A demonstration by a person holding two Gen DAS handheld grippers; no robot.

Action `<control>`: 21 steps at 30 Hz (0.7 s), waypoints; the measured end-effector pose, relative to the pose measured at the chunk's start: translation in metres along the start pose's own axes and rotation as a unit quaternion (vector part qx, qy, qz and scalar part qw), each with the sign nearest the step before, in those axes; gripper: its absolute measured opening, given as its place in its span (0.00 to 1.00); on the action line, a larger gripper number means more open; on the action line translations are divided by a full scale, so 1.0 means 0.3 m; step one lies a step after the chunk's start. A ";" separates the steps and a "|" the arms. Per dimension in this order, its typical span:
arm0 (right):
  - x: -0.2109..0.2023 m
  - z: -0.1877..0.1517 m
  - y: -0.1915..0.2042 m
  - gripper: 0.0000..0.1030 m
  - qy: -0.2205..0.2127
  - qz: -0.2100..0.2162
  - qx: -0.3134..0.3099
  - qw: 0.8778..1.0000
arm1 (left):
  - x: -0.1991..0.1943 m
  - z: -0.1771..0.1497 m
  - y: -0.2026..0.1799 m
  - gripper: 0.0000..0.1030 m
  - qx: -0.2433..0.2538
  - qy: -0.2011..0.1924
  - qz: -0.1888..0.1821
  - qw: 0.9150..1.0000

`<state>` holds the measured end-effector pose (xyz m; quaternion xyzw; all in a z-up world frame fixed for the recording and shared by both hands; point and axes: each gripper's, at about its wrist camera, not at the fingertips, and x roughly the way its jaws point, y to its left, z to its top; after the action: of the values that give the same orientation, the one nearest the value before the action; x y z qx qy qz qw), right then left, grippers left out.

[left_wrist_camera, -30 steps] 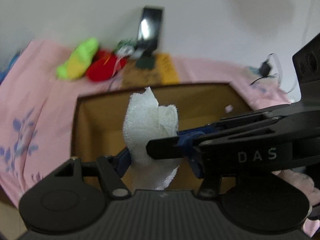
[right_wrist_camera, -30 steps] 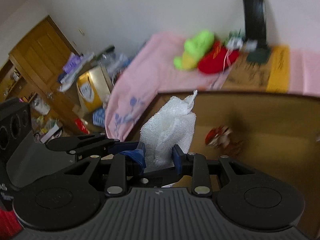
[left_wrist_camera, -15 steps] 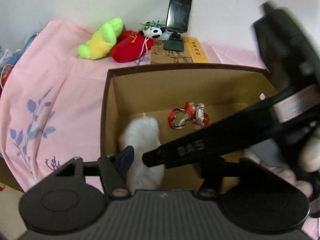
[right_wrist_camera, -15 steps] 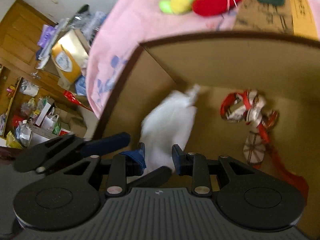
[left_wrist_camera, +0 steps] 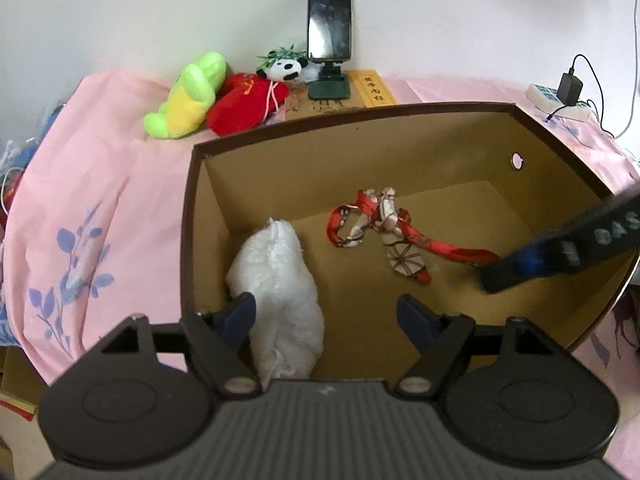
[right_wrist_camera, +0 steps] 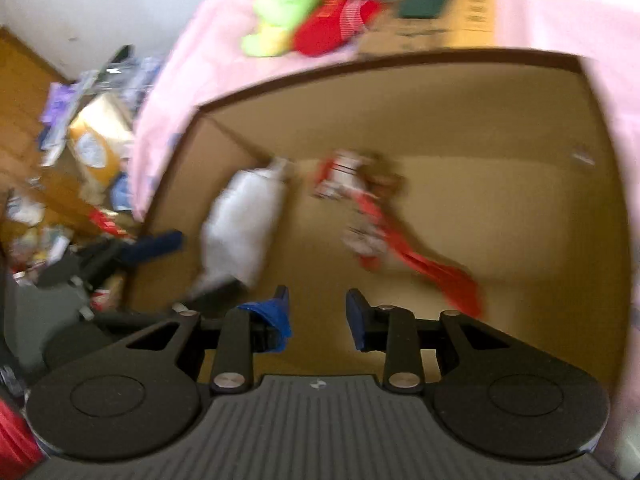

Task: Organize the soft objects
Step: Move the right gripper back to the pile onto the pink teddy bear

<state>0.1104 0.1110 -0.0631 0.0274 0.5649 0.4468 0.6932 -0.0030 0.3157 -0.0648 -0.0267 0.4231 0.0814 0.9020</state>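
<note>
Left wrist view: the left gripper (left_wrist_camera: pixel 326 314) has its jaws spreading over the cardboard box (left_wrist_camera: pixel 188 216); the white towel (left_wrist_camera: pixel 276 292) lies loose against the box's left wall, the red patterned scarf (left_wrist_camera: pixel 384 236) mid-floor, bare floor at right, pink bedsheet (left_wrist_camera: pixel 92 184) around. Right wrist view, blurred: the right gripper (right_wrist_camera: pixel 318 316) seems empty, jaws parting above bare floor

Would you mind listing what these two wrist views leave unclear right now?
- White towel, left wrist view: its near end is hidden behind the left gripper.
- Red patterned scarf, right wrist view: motion blur wipes out its print.
- Right gripper, left wrist view: only one finger shows; the rest is cut off by the frame edge.
- Cardboard box, both views: its near wall sits behind the grippers' bodies.
</note>
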 end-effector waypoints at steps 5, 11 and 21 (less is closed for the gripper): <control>-0.071 -0.055 -0.098 0.08 0.009 -0.075 0.042 0.996 | 0.009 0.008 -0.018 0.73 -0.009 0.009 -0.025 1.000; -0.047 -0.098 -0.049 0.11 0.034 -0.123 0.040 0.991 | 0.027 0.009 -0.029 0.74 0.003 0.009 -0.005 1.000; -0.076 -0.196 -0.039 0.11 0.017 -0.100 0.083 0.991 | 0.008 -0.021 -0.057 0.76 0.021 0.019 -0.013 1.000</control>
<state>0.0706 0.0617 -0.0735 0.0211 0.6114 0.3275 0.7201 -0.0036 0.2985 -0.0710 -0.0150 0.4415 0.0607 0.8951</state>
